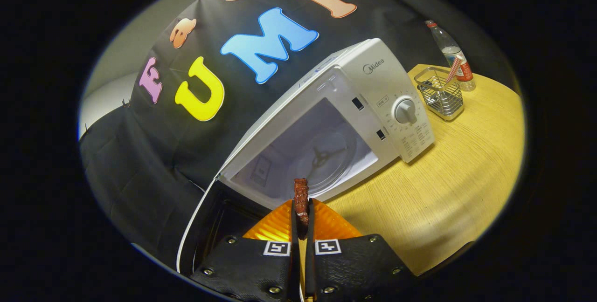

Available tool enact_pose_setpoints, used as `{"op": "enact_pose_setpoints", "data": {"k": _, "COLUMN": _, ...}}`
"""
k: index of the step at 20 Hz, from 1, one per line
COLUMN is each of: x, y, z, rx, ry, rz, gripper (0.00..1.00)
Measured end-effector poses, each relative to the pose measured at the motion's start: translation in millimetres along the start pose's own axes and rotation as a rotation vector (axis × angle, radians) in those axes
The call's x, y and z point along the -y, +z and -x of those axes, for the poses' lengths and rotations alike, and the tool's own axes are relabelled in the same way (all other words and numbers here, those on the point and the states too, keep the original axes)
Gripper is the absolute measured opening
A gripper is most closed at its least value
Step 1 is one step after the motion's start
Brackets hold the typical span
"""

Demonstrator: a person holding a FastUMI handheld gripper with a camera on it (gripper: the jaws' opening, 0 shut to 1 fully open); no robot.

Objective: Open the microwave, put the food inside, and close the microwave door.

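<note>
My tongs [302, 218] are pinched nearly closed on a strip of dark reddish-brown food [301, 199], both fingers [275, 227] pressing its sides while its top end sticks up just past the tips. The white microwave [373, 92] stands on the wooden table [457, 190] with its door [205, 227] already swung wide to the left of my fingers, so I judge the opening step done. The cavity lies just ahead of the food, its glass turntable [322, 157] bare, and the strip sits at the threshold, not yet inside. Still to do, as I read it: carry the food in over the turntable, let go, draw back and swing the door closed. Beyond the microwave, well apart from my work, stand a wire basket [439, 94] and a plastic bottle [451, 55].
</note>
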State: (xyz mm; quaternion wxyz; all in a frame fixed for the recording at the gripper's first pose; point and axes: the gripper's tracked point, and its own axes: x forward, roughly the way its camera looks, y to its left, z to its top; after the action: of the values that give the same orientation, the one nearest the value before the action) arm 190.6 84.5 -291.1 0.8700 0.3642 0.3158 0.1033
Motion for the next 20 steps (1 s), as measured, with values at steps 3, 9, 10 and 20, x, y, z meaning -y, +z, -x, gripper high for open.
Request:
{"op": "enact_pose_setpoints", "data": {"k": 3, "x": -1, "y": 2, "z": -22, "rx": 0.029, "ry": 0.0, "rz": -0.003, "gripper": 0.05}}
{"op": "enact_pose_setpoints", "data": {"k": 9, "x": -1, "y": 5, "z": -61, "rx": 0.079, "ry": -0.01, "rz": 0.008, "gripper": 0.06}}
{"op": "enact_pose_setpoints", "data": {"k": 10, "x": -1, "y": 3, "z": -68, "rx": 0.077, "ry": -0.011, "rz": 0.012, "gripper": 0.06}}
{"op": "enact_pose_setpoints", "data": {"k": 20, "x": 10, "y": -6, "z": -133, "rx": 0.087, "ry": -0.048, "rz": 0.081, "gripper": 0.08}}
